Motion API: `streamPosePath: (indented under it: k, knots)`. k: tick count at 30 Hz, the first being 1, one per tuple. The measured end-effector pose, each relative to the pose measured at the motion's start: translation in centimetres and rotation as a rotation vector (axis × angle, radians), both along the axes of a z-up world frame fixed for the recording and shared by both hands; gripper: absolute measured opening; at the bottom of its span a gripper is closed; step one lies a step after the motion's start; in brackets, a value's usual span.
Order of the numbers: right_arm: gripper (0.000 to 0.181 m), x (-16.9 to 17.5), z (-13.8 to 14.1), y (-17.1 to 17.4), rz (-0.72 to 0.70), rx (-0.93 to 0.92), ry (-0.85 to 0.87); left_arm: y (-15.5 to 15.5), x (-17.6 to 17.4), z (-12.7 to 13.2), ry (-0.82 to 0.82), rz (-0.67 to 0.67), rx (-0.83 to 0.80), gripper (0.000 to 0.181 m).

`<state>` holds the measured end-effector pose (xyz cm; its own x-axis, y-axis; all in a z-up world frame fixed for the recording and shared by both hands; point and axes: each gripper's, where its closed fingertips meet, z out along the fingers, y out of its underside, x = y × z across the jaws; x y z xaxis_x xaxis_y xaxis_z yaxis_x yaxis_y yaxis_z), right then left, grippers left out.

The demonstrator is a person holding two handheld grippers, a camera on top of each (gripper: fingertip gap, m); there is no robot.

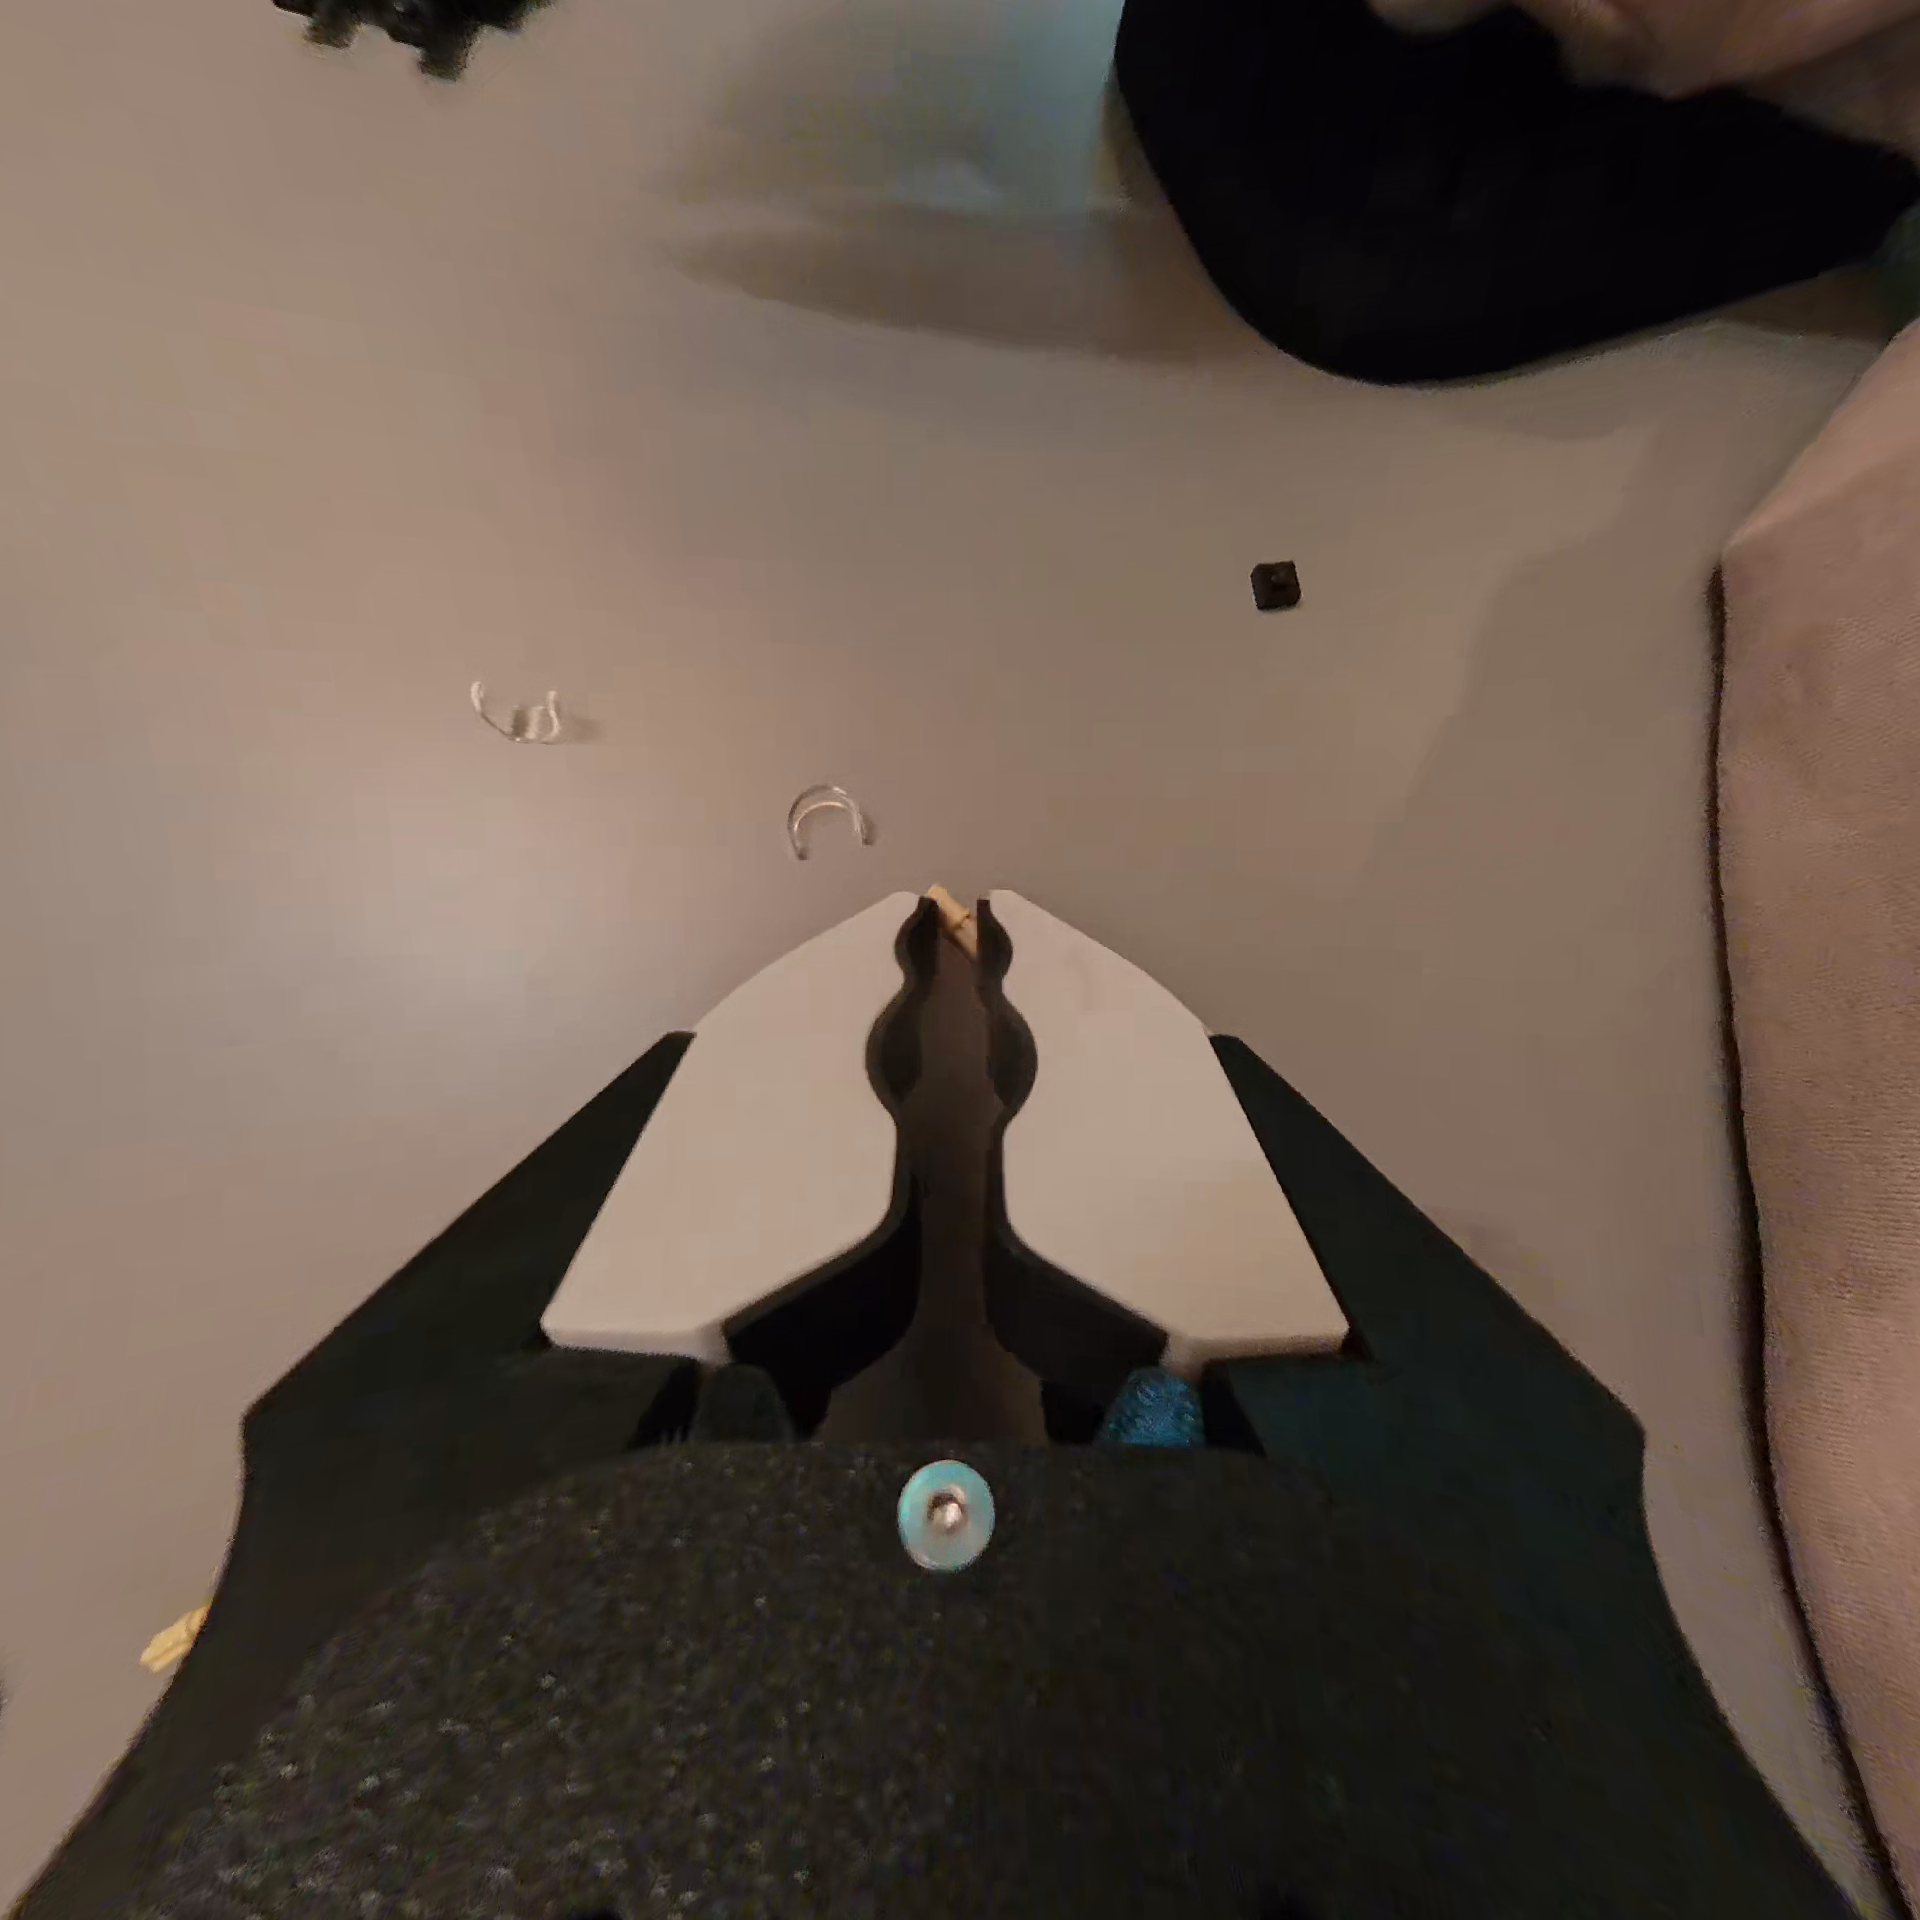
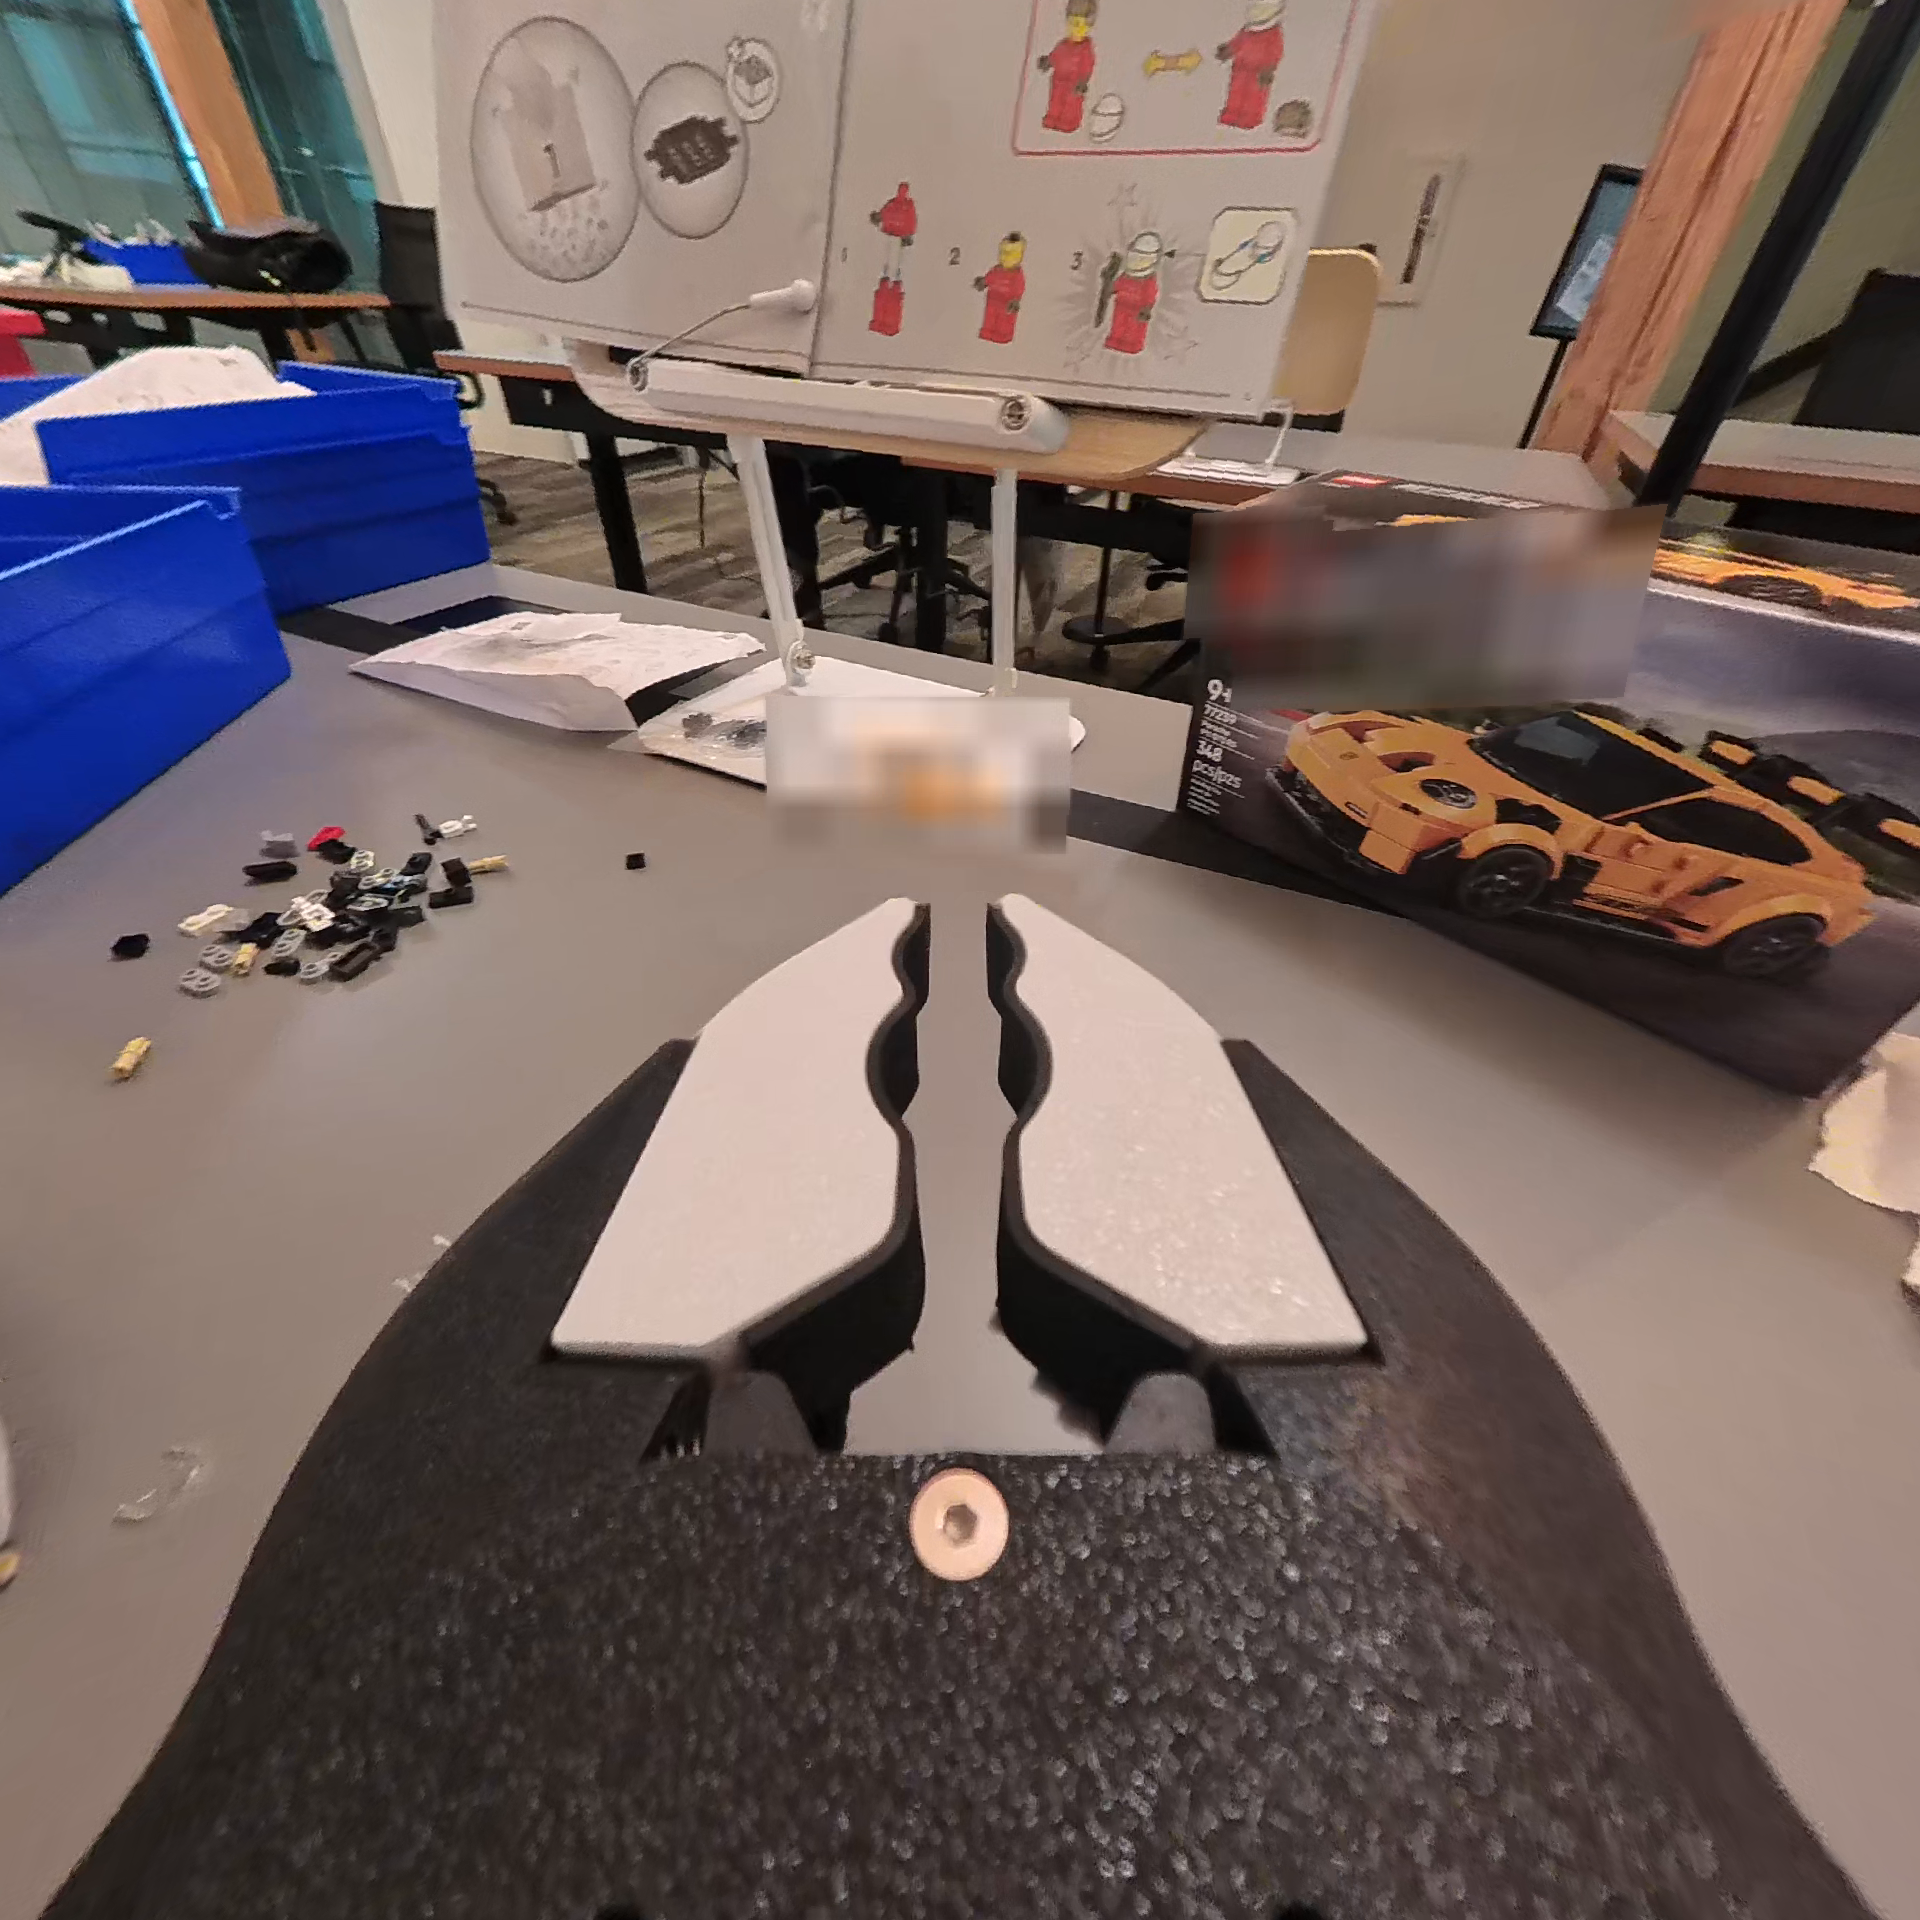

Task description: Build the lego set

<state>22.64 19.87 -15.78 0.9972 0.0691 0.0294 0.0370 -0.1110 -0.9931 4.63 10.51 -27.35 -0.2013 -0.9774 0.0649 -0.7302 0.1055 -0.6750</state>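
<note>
In the left wrist view my left gripper (image 1: pixel 953 906) points down at the grey table and is shut on a small tan piece (image 1: pixel 951 910) that shows between the fingertips. Two clear curved pieces (image 1: pixel 828 821) (image 1: pixel 516 713) and a small black square piece (image 1: pixel 1274 586) lie on the table beyond it. In the right wrist view my right gripper (image 2: pixel 957 914) is slightly open and empty above the table. A pile of small black, grey and white pieces (image 2: pixel 322 914) lies to its left, with a tan pin (image 2: pixel 131 1058) nearer.
An open instruction booklet (image 2: pixel 894 177) stands on a white stand behind. The set's box (image 2: pixel 1558 821) with an orange car lies at right. Blue bins (image 2: pixel 135 623) stand at left. Torn bags (image 2: pixel 561 665) lie behind the pile. A dark object (image 1: pixel 1455 208) sits at top right of the left wrist view. My hands' fingertips stand some 25 cm from each other. The tan pin (image 2: pixel 131 1058) lies around 15 cm away from my left fingertips.
</note>
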Motion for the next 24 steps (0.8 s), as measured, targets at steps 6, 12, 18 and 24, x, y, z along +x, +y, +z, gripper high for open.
streamPosePath:
  k: [6,12,18,24]
  knots:
    - [0.01,0.8,0.0,0.0,-0.023,0.005,0.022,2.1,-0.8,0.4,0.009,0.046,0.121,0.004]
    - [0.01,1.2,0.4,-0.1,-0.03,0.018,0.029,15.0,-7.9,1.6,0.071,0.483,0.234,0.004]
    - [0.01,0.9,0.4,-0.1,-0.018,0.016,0.027,17.0,-9.6,0.7,0.103,0.553,0.172,0.038]
    - [0.01,0.9,0.5,-0.1,-0.009,0.019,0.034,12.7,-6.1,3.9,-0.088,0.38,0.15,0.031]
